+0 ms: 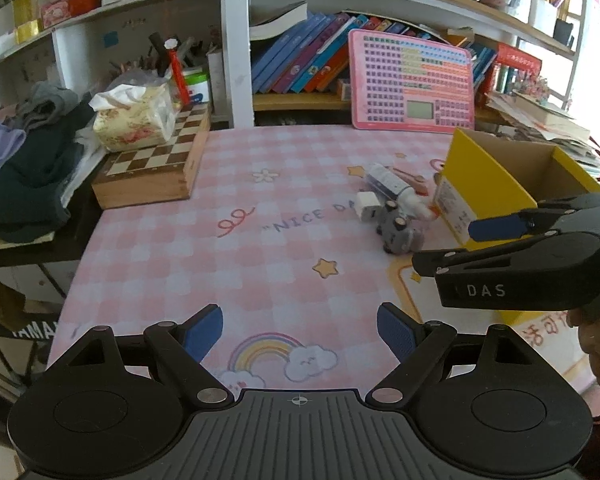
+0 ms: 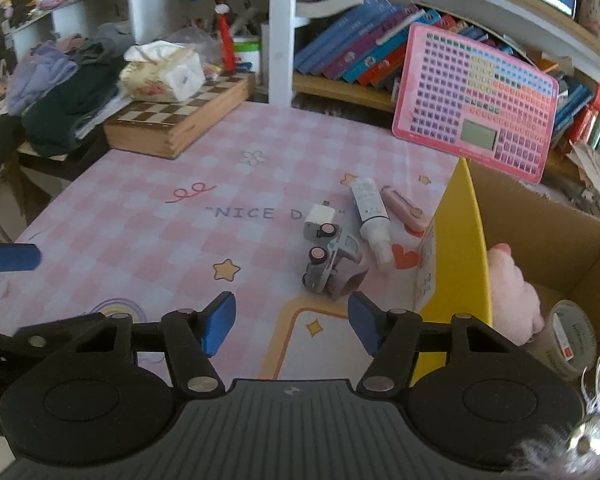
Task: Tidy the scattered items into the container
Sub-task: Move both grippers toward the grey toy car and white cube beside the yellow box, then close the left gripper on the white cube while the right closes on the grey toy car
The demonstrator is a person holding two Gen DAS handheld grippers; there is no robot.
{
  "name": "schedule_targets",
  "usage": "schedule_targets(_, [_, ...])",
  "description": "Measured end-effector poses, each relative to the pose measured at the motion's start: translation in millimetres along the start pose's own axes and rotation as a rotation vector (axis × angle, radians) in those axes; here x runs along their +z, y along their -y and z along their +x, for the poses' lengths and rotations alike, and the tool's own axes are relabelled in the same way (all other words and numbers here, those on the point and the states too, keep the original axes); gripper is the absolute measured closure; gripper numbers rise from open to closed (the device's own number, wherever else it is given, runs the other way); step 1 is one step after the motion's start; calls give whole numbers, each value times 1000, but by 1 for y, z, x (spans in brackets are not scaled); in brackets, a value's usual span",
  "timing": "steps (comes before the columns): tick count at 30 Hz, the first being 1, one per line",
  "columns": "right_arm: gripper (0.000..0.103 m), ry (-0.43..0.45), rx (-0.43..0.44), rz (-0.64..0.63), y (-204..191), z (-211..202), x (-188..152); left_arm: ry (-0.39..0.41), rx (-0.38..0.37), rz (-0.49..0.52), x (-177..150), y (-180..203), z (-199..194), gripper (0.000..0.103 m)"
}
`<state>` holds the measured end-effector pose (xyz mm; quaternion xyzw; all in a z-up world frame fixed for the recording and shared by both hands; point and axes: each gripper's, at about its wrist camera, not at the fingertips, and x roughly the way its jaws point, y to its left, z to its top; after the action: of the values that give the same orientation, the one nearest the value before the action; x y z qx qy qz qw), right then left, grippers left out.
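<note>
Two matt black plastic two-finger grippers, the left gripper and the right gripper, each with flat blue ribbed rubber pads on angular black linkage arms. Silver round pivot screws at the joints, two round black discs flanking a grey ribbed centre plate with a small white crosshair mark. White letters "DAS" along the side of the right one.

Both wrist cameras look forward and steeply down over a pink checked mat toward cluttered bookshelves. The left view sits further back and left; the right hangs nearer the yellow cardboard box. Both share the toy car.
</note>
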<state>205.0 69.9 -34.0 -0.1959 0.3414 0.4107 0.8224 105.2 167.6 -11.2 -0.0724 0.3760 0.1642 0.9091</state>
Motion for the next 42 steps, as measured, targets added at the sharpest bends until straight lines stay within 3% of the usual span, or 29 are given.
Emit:
schedule_targets(10, [42, 0, -61, 57, -5, 36, 4, -12, 30, 18, 20, -11, 21, 16])
schedule_targets(21, [43, -26, -144, 106, -3, 67, 5, -6, -8, 59, 47, -11, 64, 16])
schedule_targets(30, [51, -28, -179, 149, 4, 86, 7, -26, -80, 90, 71, 0, 104, 18])
schedule_targets(37, [72, -41, -140, 156, 10, 94, 6, -50, -152, 109, 84, 14, 129, 18])
schedule_targets(42, [76, -37, -122, 160, 15, 88, 5, -74, -225, 95, 95, 29, 150, 30])
